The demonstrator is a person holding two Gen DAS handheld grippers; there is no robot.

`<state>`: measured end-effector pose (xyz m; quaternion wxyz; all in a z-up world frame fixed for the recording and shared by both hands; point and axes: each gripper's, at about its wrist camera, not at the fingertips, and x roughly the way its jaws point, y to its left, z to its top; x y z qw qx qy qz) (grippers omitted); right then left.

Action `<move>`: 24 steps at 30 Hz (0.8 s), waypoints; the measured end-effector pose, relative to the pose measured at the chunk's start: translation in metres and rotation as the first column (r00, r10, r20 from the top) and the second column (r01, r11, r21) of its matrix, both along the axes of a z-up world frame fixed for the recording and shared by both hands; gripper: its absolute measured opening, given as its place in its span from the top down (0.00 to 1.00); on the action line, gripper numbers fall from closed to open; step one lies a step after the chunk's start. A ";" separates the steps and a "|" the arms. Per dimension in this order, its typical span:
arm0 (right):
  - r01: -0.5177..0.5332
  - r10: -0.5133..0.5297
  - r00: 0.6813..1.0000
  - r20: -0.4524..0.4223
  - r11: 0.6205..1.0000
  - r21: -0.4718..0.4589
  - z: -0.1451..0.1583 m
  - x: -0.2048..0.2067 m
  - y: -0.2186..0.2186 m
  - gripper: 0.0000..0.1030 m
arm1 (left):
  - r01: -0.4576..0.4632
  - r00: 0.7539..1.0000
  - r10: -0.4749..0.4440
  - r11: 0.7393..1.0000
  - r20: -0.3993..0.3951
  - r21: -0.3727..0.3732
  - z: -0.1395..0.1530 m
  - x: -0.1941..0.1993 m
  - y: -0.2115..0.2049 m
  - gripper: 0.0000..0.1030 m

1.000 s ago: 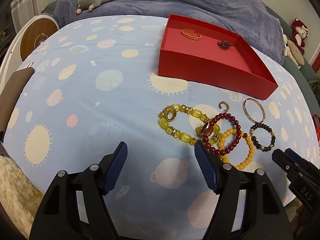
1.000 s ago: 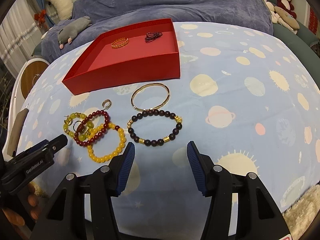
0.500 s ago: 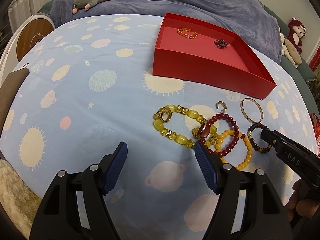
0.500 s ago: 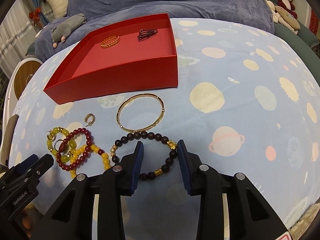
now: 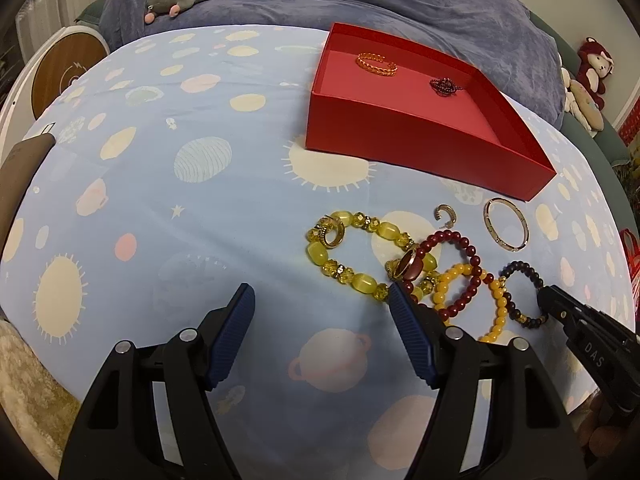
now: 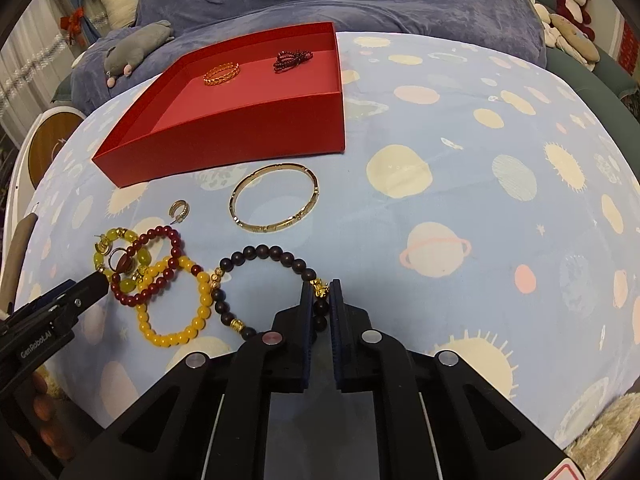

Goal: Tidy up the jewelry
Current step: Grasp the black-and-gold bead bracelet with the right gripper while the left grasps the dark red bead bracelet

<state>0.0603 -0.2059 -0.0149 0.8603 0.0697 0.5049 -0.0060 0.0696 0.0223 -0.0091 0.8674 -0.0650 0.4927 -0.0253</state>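
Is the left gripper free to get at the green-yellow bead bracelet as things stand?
Probably yes: the left gripper is open and empty, with bare cloth between it and the green-yellow bead bracelet. The dark red bracelet overlaps its far end.

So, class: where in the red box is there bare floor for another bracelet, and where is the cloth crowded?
The red box has bare floor in front of the gold chain bracelet and the dark red piece. The cloth is crowded left of the right gripper, where beaded bracelets overlap.

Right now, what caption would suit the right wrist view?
Right hand-held gripper pinches the dark beaded bracelet on a planet-print cloth, red box waiting behind.
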 end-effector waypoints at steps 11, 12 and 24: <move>0.008 -0.007 0.999 -0.037 0.999 0.033 0.002 -0.024 -0.004 0.92 | 0.053 0.999 -0.054 0.998 -0.006 -0.044 0.003 0.000 -0.027 0.47; 0.007 -0.005 0.999 -0.039 0.999 0.033 0.002 -0.025 -0.003 0.92 | 0.058 0.998 -0.058 0.997 -0.006 -0.043 0.002 0.000 -0.030 0.49; 0.004 -0.001 0.999 -0.039 0.998 0.058 0.001 -0.025 0.000 0.92 | 0.089 0.996 -0.088 0.996 0.014 -0.021 -0.001 0.004 -0.037 0.77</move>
